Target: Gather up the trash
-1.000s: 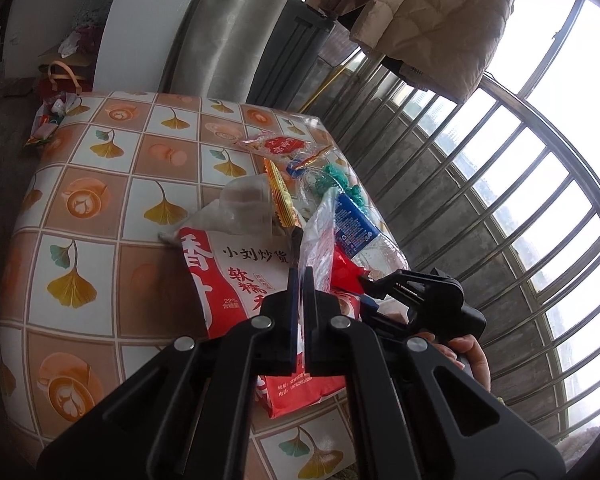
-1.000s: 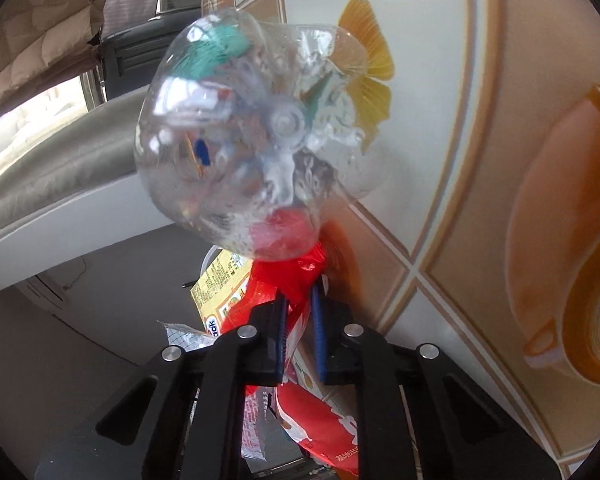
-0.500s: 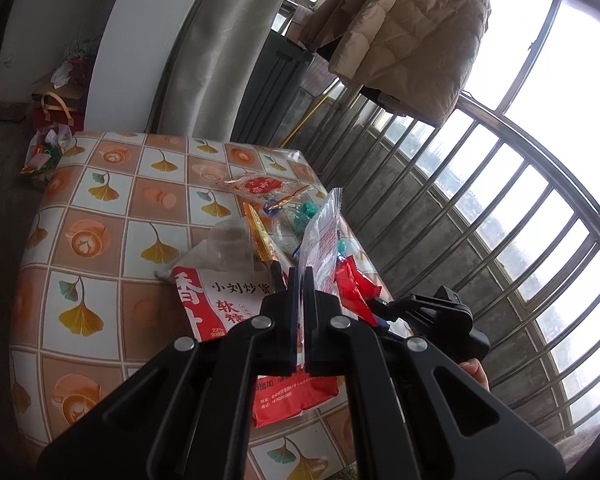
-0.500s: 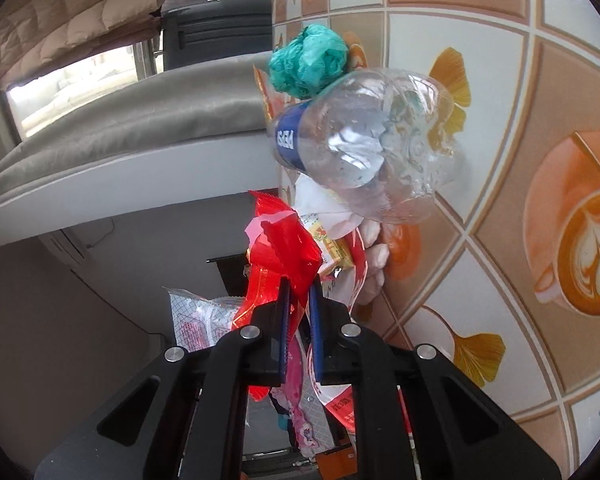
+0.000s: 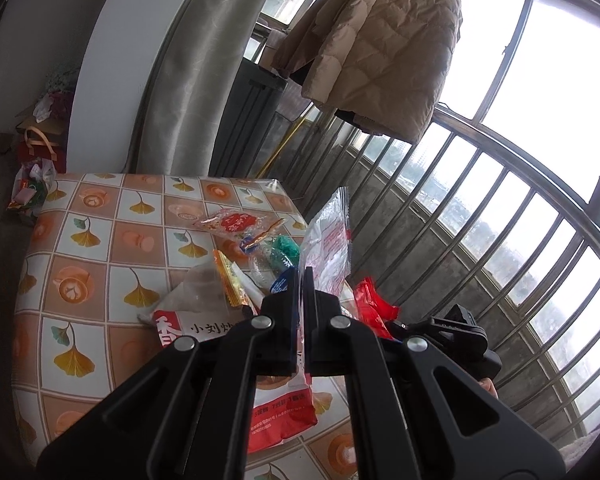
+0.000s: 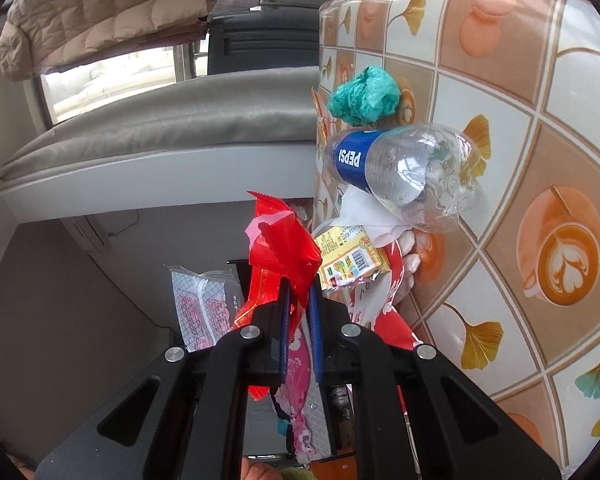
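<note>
My left gripper [image 5: 302, 276] is shut on a clear plastic wrapper [image 5: 327, 240] with red print, held up above the table [image 5: 100, 248]. My right gripper [image 6: 298, 286] is shut on a crinkled red wrapper [image 6: 280, 246], also lifted off the table; that wrapper [image 5: 374, 306] and the right gripper's body [image 5: 454, 330] show at the right of the left wrist view. Trash lies piled on the table: a large red and white snack bag [image 5: 204, 328], a clear Pepsi bottle [image 6: 396, 168], a teal crumpled bag [image 6: 364, 96] and a yellow wrapper [image 6: 350, 256].
The table [image 6: 520, 140] has a tile-pattern cloth with ginkgo leaves and coffee cups. A barred window railing [image 5: 480, 216] runs along its right side. A beige padded coat [image 5: 380, 48] hangs above. A bag of trash [image 5: 30, 190] sits on the floor at far left.
Both grippers have risen from the table with their wrappers. The right view has rolled and pulled back from the bottle, which now lies farther off on the cloth.
</note>
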{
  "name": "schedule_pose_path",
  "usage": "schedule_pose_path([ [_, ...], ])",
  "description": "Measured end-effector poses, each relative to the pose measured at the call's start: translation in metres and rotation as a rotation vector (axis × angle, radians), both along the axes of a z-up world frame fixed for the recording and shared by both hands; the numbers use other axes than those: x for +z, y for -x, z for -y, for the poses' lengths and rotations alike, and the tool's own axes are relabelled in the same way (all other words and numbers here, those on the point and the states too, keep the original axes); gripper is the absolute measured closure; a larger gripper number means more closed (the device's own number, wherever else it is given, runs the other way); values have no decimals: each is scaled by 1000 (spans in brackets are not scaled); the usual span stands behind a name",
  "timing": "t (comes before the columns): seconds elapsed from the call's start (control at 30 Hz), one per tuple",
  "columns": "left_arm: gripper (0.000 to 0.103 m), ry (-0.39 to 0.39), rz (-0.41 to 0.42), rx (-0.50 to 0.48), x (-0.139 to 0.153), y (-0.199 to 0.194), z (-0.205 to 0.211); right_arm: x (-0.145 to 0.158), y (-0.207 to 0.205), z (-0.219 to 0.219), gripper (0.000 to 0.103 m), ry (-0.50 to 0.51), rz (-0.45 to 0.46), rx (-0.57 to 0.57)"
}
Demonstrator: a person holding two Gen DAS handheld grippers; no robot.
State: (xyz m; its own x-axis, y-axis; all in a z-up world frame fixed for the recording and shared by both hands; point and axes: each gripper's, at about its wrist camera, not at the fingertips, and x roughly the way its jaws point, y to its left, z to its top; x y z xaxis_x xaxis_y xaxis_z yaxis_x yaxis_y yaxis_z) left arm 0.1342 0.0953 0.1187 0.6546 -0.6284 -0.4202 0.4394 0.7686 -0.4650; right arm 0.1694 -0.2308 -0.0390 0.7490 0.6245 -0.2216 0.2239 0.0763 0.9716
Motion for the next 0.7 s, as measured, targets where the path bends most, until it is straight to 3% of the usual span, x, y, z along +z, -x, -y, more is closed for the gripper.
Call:
schedule_pose_path([
  [0.37, 103, -6, 44, -67, 16, -7, 34, 9, 35, 35, 94, 19, 41, -65],
  [0.7, 103, -5, 33, -190, 12, -11, 96, 7, 75, 69, 94, 25, 50, -148],
])
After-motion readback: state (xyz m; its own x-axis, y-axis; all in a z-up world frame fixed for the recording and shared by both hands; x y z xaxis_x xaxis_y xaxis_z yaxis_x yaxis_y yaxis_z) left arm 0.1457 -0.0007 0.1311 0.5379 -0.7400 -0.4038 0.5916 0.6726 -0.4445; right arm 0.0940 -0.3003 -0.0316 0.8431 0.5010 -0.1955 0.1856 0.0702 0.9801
